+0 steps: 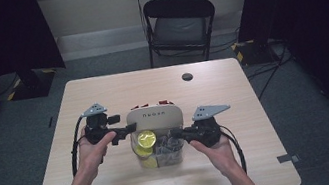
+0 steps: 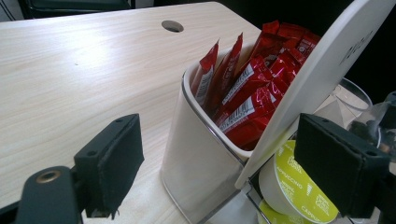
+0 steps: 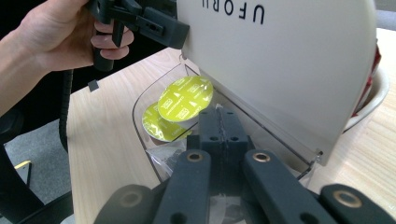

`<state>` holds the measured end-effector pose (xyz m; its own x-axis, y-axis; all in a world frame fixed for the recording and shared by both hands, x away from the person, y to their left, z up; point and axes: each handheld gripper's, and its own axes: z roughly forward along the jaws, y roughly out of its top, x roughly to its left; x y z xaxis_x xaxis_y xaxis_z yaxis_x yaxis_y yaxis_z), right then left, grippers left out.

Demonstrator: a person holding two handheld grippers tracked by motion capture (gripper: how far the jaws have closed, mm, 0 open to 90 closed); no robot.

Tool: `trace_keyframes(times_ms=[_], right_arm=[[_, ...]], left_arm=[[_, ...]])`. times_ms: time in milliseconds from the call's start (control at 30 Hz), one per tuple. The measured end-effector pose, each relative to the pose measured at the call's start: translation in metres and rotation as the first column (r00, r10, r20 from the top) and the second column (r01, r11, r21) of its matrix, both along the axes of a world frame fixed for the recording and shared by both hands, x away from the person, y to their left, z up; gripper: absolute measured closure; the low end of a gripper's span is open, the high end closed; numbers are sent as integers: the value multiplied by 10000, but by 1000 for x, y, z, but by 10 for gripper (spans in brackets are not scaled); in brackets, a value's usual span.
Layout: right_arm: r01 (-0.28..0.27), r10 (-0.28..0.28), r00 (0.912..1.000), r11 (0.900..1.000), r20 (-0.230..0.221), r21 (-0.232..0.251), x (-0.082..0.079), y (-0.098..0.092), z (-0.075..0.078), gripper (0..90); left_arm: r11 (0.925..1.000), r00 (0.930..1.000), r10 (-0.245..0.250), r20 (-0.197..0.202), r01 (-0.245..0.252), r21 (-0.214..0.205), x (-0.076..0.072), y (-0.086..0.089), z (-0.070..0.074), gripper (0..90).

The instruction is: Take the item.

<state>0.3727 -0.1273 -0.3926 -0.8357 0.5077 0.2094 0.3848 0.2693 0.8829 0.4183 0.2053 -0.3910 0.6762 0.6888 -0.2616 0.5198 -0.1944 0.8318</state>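
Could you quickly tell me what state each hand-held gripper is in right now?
Left hand-held gripper: open, jaws either side of the white lid, not gripping it.
Right hand-held gripper: shut, over the clear container.

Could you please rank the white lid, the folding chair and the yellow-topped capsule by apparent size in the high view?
1. folding chair
2. white lid
3. yellow-topped capsule
The chair stands farther away yet looks largest.

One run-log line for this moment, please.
left gripper: open, at raised lid | right gripper: shut, inside clear box | yellow-green capsules: in box | red sachets: in white holder
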Motion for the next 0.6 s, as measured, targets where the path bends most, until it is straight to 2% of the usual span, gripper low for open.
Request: trace_keyframes(times_ms=[600], right_arm=[[309, -315, 9992, 9992, 245, 248, -2, -13, 11, 900]], left_arm=[[10000, 10000, -39, 10, 39, -29, 0, 0, 0, 153]])
